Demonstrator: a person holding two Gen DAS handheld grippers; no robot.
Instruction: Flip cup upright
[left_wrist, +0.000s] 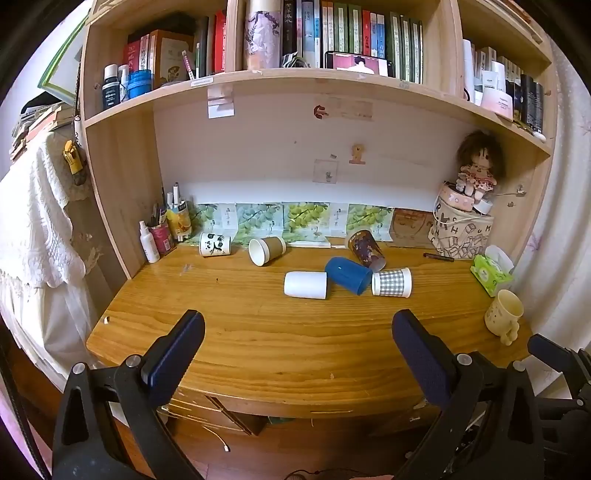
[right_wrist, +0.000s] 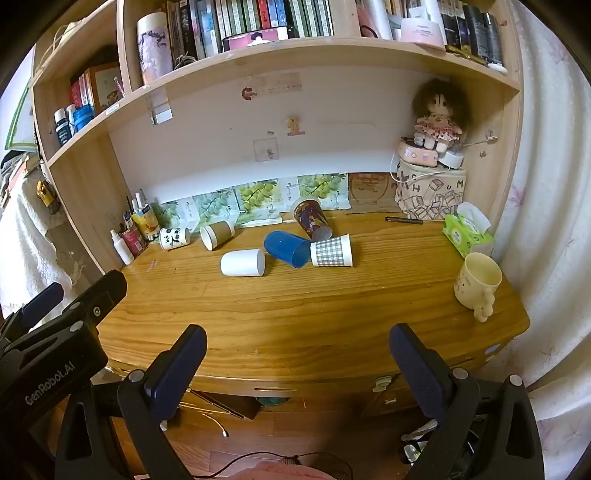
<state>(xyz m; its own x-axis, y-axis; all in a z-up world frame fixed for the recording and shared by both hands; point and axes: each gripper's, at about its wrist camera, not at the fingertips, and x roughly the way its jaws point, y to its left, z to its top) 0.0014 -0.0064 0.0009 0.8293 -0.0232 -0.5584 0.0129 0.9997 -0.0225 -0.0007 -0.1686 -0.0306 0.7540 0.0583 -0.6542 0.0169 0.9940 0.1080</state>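
Several cups lie on their sides on the wooden desk (left_wrist: 258, 332): a white cup (left_wrist: 305, 284) (right_wrist: 242, 262), a blue cup (left_wrist: 348, 275) (right_wrist: 287, 249), a checked cup (left_wrist: 391, 282) (right_wrist: 331, 251), a brown paper cup (left_wrist: 266, 250) (right_wrist: 217, 234), a panda cup (left_wrist: 215, 244) (right_wrist: 174, 237) and a dark patterned cup (left_wrist: 365, 247) (right_wrist: 312, 218). A cream mug (left_wrist: 504, 315) (right_wrist: 477, 282) stands upright at the right edge. My left gripper (left_wrist: 297, 325) and right gripper (right_wrist: 297, 339) are both open and empty, above the desk's front edge, well short of the cups.
A pen holder and spray bottle (left_wrist: 149, 242) stand at the back left. A printed box with a doll (left_wrist: 461, 232), a pen (left_wrist: 438, 256) and a green tissue pack (left_wrist: 491, 273) sit at the back right. Bookshelves (left_wrist: 295, 79) hang overhead. A curtain (right_wrist: 546, 221) hangs at the right.
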